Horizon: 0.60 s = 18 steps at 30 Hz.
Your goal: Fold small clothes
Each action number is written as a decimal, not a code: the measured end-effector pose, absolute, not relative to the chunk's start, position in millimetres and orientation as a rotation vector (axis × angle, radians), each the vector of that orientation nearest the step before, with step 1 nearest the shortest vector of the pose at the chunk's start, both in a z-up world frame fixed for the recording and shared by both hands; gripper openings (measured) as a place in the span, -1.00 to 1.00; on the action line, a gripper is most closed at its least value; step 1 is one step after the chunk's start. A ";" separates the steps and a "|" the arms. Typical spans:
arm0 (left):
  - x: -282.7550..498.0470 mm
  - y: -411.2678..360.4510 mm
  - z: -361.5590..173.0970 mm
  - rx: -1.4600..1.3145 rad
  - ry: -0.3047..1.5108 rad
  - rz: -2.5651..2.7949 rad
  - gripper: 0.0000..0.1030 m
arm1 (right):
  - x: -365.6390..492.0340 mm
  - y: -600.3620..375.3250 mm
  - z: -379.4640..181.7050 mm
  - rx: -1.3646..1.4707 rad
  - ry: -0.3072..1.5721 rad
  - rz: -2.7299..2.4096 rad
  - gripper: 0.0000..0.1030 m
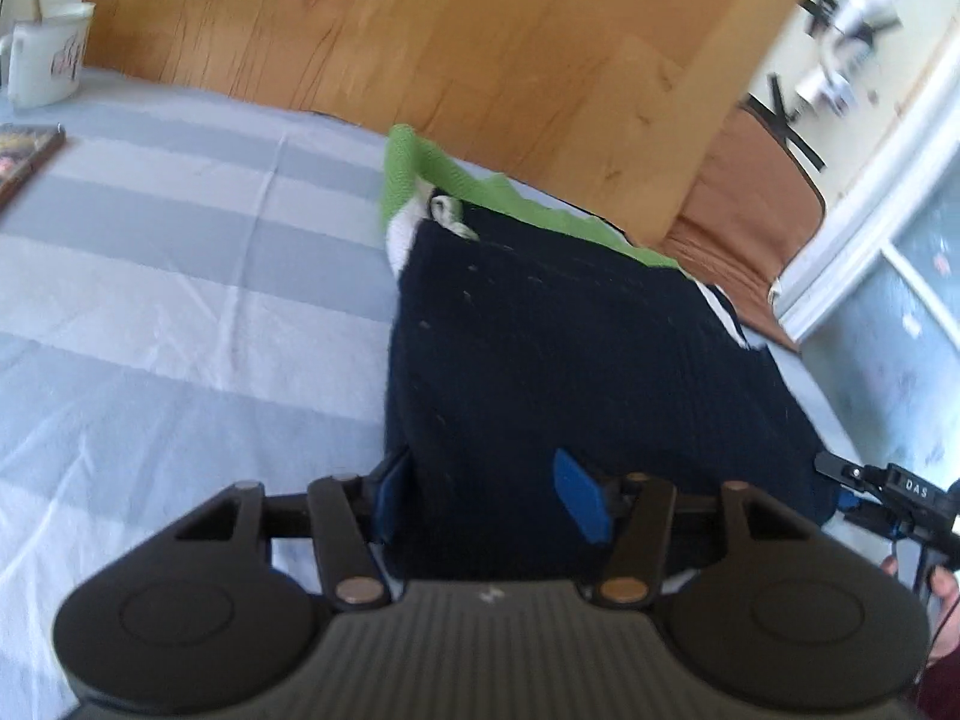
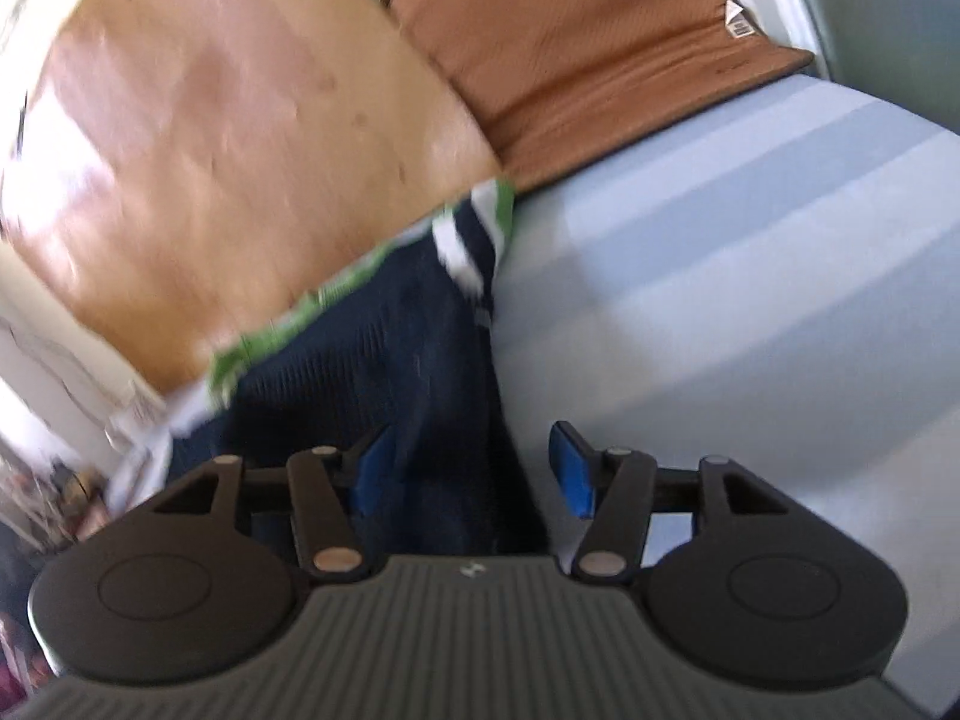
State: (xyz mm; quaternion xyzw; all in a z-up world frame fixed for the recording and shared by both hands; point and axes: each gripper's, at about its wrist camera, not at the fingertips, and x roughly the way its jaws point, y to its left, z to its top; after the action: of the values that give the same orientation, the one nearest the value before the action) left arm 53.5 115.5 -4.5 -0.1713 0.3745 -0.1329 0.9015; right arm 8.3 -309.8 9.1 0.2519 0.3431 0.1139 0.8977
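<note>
A dark navy knitted garment [image 1: 576, 348] lies folded on the bed, with green and white bands [image 1: 414, 180] showing at its far edge. My left gripper [image 1: 485, 498] is open at the garment's near left corner. Its left pad sits at the cloth's side edge and its right pad [image 1: 579, 495] rests over the navy cloth without pinching it. In the right wrist view the same garment [image 2: 372, 372] runs between the open jaws of my right gripper [image 2: 475, 468]. There the right pad [image 2: 573, 468] stands clear over the sheet. The right gripper [image 1: 888, 498] also shows at the left view's right edge.
A pale blue striped bedsheet [image 1: 180, 276] covers the bed. A wooden headboard [image 1: 420, 30] stands just behind the garment, with a brown cushion [image 2: 600, 60] beside it. A white mug [image 1: 48, 60] and a book [image 1: 24, 150] sit at the far left. A hand [image 1: 948, 594] holds the right gripper.
</note>
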 end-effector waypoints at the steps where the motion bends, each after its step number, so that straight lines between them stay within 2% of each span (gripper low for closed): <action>1: 47.0 112.6 -3.0 -0.331 0.770 -0.266 -0.11 | 0.7 -306.6 9.1 0.500 0.695 0.230 0.16; 3: 42.2 109.4 -3.2 -0.316 0.773 -0.249 -0.65 | -13.1 -306.2 7.9 0.489 0.673 0.222 0.13; 4: 44.8 109.6 -4.4 -0.318 0.789 -0.240 -0.86 | -17.8 -306.9 5.7 0.494 0.671 0.215 -0.35; 5: 46.3 112.1 -5.0 -0.323 0.805 -0.226 -0.87 | -19.0 -305.1 5.5 0.476 0.683 0.197 -0.66; 6: 48.4 115.1 -1.4 -0.324 0.816 -0.222 -0.87 | -16.1 -301.7 7.3 0.449 0.695 0.184 -0.76; 13: 30.8 138.5 77.5 -0.153 0.650 -0.261 -0.86 | -12.9 -293.9 88.4 0.225 0.528 0.210 -0.80; 18: 34.9 124.4 40.6 -0.078 0.793 -0.267 -0.86 | -11.7 -290.5 52.3 0.185 0.645 0.192 -0.80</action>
State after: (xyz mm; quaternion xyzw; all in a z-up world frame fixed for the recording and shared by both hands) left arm 34.9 124.4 40.6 -0.0381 0.3848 -0.1296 0.9131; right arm -11.7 -290.5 52.3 0.0906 0.3158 0.0941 0.9398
